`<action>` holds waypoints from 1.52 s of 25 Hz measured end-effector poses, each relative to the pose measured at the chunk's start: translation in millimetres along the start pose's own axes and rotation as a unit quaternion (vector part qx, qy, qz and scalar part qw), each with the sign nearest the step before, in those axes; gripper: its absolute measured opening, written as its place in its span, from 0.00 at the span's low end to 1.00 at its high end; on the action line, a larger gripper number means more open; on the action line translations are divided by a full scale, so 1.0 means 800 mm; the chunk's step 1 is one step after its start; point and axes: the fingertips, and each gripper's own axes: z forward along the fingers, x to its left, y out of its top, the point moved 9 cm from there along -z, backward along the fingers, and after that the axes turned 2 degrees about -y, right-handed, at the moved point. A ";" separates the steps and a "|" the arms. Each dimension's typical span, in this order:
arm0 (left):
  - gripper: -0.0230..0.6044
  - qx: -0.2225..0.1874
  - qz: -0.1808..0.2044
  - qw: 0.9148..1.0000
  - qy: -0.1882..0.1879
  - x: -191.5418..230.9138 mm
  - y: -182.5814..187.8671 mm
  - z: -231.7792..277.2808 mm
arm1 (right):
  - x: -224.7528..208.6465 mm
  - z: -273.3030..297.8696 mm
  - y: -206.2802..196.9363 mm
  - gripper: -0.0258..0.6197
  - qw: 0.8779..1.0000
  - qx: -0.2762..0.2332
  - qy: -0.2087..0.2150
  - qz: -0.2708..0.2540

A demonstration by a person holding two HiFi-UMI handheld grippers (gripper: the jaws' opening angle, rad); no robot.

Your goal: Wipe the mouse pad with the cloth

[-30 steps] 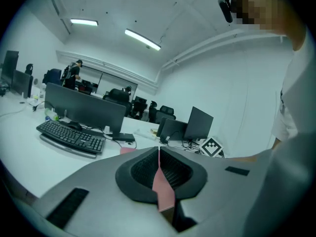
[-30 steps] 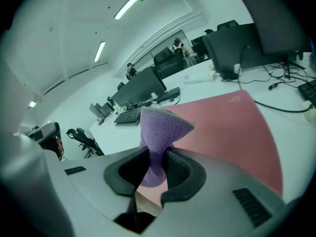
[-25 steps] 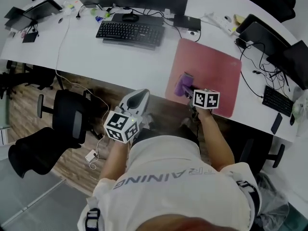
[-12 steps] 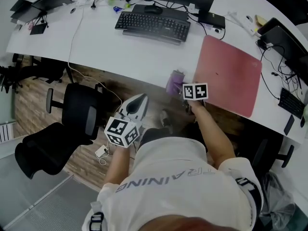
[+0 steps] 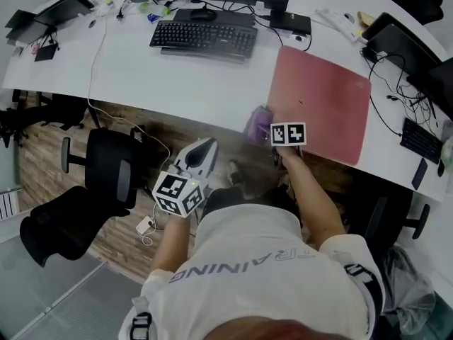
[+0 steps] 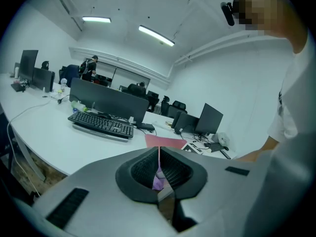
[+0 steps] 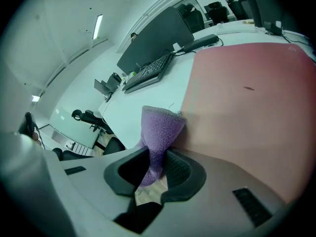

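Looks down on a long curved white desk (image 5: 177, 76), bearing a flat red rectangular mouse pad (image 5: 325, 105) at the right and a black keyboard (image 5: 204, 40) well to the left of it. Holds the left gripper (image 6: 159, 169) off the desk's near side, jaws pressed together on nothing. Pinches a bunched purple cloth (image 7: 159, 132) in the right gripper (image 7: 154, 169), jaws clamped on its lower end, its flared top at the pad's near left edge, beside bare desk.
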 end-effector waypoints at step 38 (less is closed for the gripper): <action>0.10 0.002 0.058 0.989 -0.135 -0.314 -0.016 0.207 | -0.322 -0.293 -0.105 0.19 0.989 -0.071 -0.095 0.085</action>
